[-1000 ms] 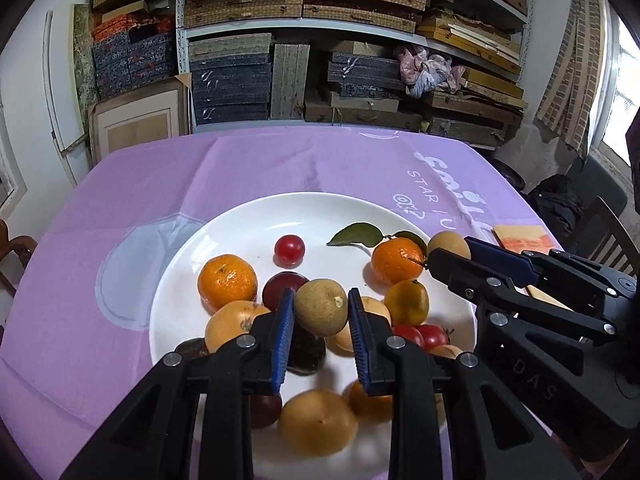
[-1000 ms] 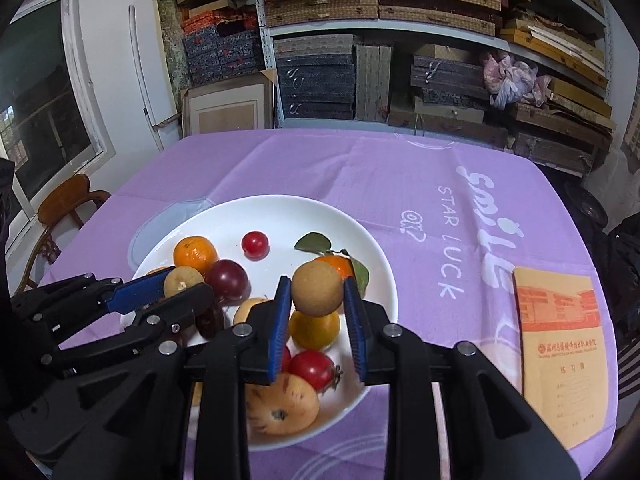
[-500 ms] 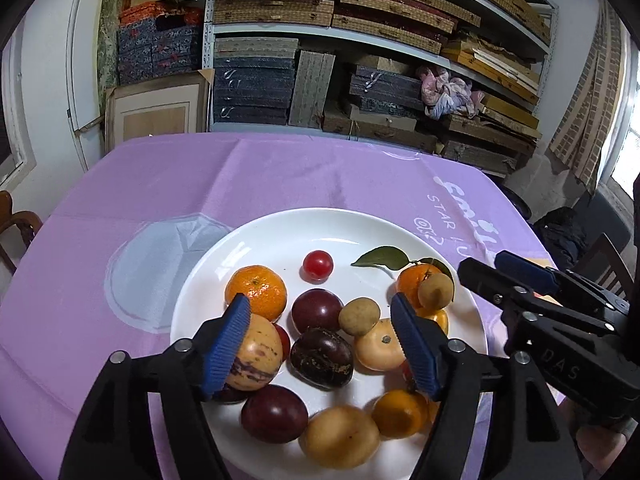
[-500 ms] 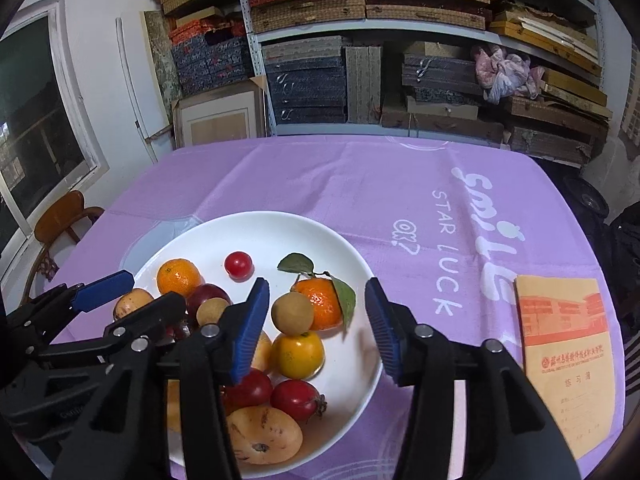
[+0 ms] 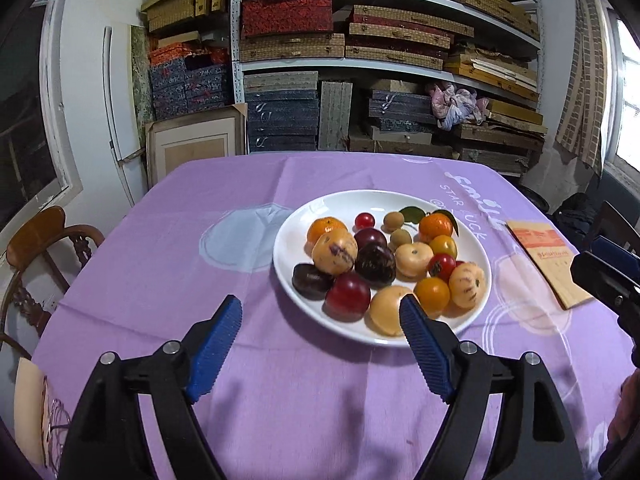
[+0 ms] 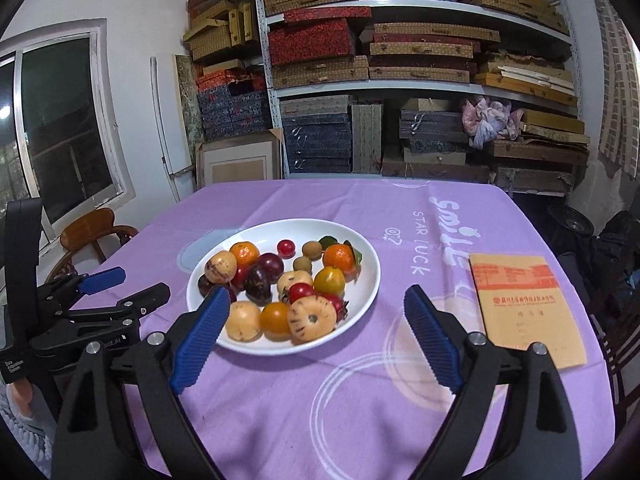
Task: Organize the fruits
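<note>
All fruits (image 5: 376, 264) beyond spread jaws

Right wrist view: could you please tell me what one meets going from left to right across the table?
Black left gripper with blue pads → white round plate of fruit → white "STAR LUCK" lettering on the purple tablecloth → tan paper booklet.

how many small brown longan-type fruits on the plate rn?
2. One longan sits at the far side of the white plate beside the leafy mandarin; the other longan lies just nearer. More may hide under larger fruit.
</note>
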Motion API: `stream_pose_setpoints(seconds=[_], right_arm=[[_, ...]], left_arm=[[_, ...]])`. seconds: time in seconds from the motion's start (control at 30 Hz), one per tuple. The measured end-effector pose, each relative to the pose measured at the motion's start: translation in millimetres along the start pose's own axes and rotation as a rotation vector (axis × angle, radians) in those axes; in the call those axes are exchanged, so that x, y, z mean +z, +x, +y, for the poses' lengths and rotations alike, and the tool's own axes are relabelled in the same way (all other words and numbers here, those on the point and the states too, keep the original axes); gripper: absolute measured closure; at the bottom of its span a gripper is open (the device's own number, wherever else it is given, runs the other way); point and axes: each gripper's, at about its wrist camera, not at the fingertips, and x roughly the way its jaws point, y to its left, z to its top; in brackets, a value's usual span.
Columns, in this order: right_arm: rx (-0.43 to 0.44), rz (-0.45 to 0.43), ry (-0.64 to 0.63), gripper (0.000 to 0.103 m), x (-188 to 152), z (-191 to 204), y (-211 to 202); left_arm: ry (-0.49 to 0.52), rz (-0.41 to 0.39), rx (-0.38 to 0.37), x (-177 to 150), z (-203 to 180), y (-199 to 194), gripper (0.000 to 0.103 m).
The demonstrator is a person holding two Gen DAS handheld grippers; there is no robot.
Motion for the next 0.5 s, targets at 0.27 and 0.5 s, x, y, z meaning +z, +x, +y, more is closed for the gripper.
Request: stream_pose_setpoints(seconds=[0.27,0.5], right_arm=[[-0.045,0.022,0.013,0.006,-41.6,24.6,-7.8],[-0.141,0.038,-0.039,0.004,-61.8,32.3,1.4]], left_arm=[[0.008,-0.018,0.016,-40.5,-11.5,-24.6,0.015],[0.055,-0.007,0.028,-55.7,-25.3,-18.1,0.010]])
